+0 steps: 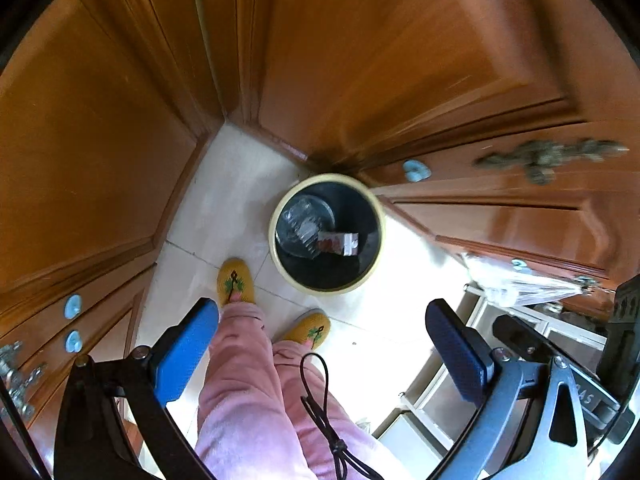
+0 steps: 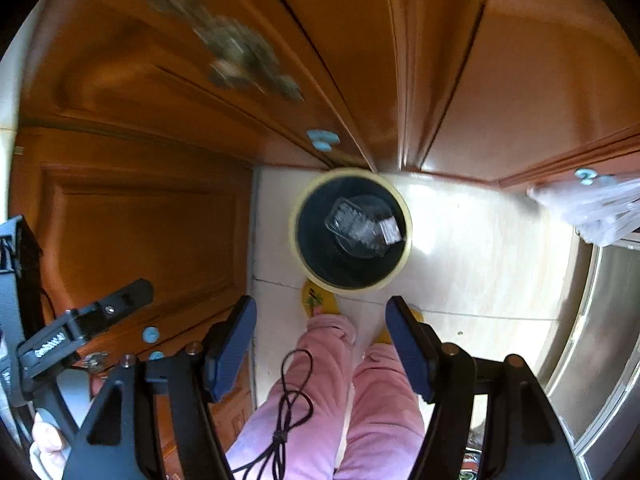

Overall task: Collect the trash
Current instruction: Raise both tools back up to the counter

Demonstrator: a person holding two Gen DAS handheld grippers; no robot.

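Note:
A round bin [image 1: 280, 256] with a cream rim and black inside stands on the tiled floor against wooden cabinets; it also shows in the right wrist view [image 2: 298, 236]. Inside lie a clear plastic tray [image 1: 298, 220] and a small red and white wrapper [image 1: 338, 243]; the tray [image 2: 352, 224] and wrapper [image 2: 390, 230] show in the right view too. My left gripper [image 1: 322, 320] is open and empty, high above the floor near the bin. My right gripper [image 2: 320, 314] is open and empty, also above the bin's near side.
Wooden cabinets [image 1: 100, 160] with blue knobs [image 1: 73, 306] surround the corner. The person's pink trouser legs [image 1: 248, 380] and yellow slippers [image 1: 235, 282] stand in front of the bin. A clear plastic bag [image 2: 592, 208] hangs at right. A black cord [image 1: 320, 412] dangles below.

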